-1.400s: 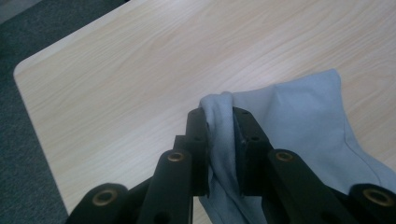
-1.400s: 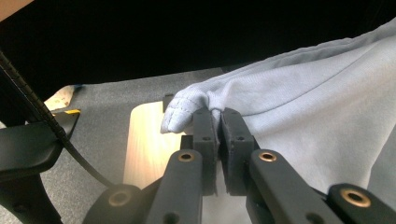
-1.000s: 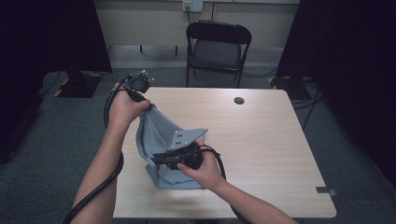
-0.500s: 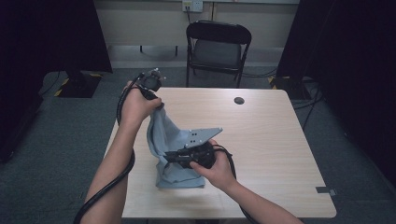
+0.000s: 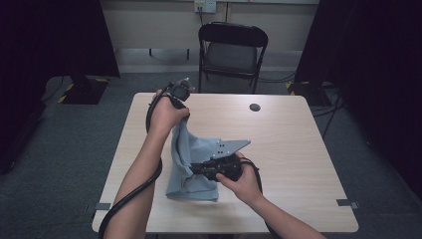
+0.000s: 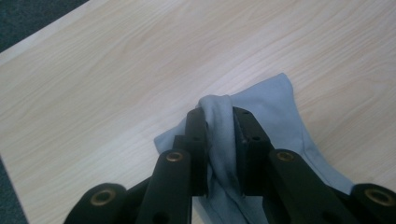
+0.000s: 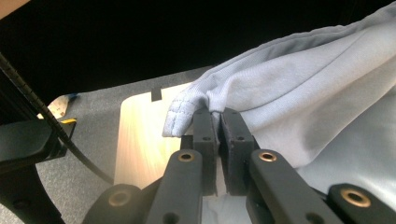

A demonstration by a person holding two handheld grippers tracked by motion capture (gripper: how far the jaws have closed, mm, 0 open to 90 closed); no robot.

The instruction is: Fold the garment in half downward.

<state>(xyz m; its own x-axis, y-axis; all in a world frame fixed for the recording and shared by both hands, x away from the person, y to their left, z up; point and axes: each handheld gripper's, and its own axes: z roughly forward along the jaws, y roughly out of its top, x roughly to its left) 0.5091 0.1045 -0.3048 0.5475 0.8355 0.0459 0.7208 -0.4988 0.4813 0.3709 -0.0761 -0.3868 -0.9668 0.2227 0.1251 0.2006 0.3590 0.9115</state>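
Left gripper (image 5: 180,94) pinches blue cloth (image 5: 191,169) bunched at 11 o'clock, raised; right gripper (image 5: 199,169) pinches its hem at 5. Fold line runs between them.

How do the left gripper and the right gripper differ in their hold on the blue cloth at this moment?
The left gripper is raised near the table's far edge, lifting the blue cloth; the right gripper sits low, nearer the person. The left gripper's jaws clamp a thick bunched fold, standing slightly apart; the right gripper's jaws nearly meet on a thin stitched hem. Both are shut on the same cloth.
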